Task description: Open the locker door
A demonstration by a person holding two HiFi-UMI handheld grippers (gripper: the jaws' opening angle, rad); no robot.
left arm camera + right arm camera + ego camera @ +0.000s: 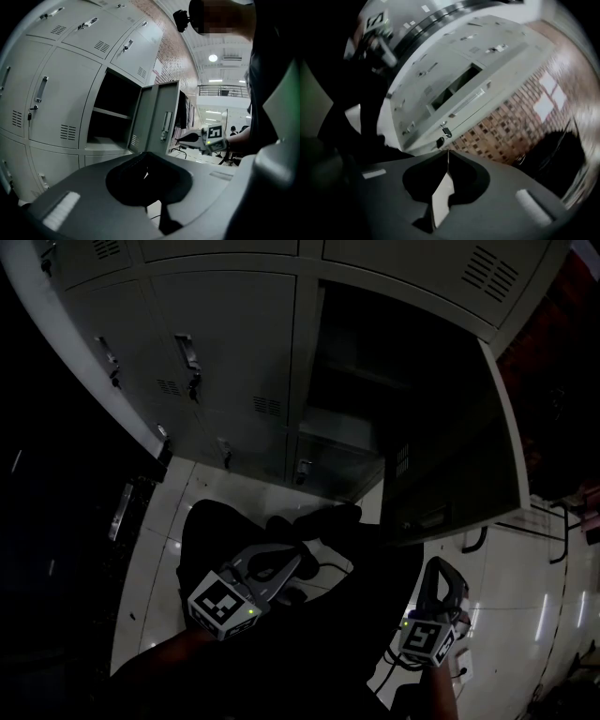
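Observation:
A bank of grey lockers (234, 343) stands ahead of me. One locker door (459, 446) is swung wide open to the right, and its dark compartment (352, 399) with one shelf is exposed. The left gripper view has the same door (157, 119) edge-on beside the compartment (112, 117). My left gripper (302, 562) hangs low in front of my dark clothing, well short of the lockers, with its jaws (143, 153) shut on nothing. Lower right, my right gripper (441, 568) is clear of the door, its tips (448, 152) together and empty.
Closed locker doors with handles (187, 357) fill the left and the row below. A pale tiled floor (525, 596) runs under the open door. A brick wall (520, 122) lies beyond the lockers. Chair or table legs (562, 540) stand at the right.

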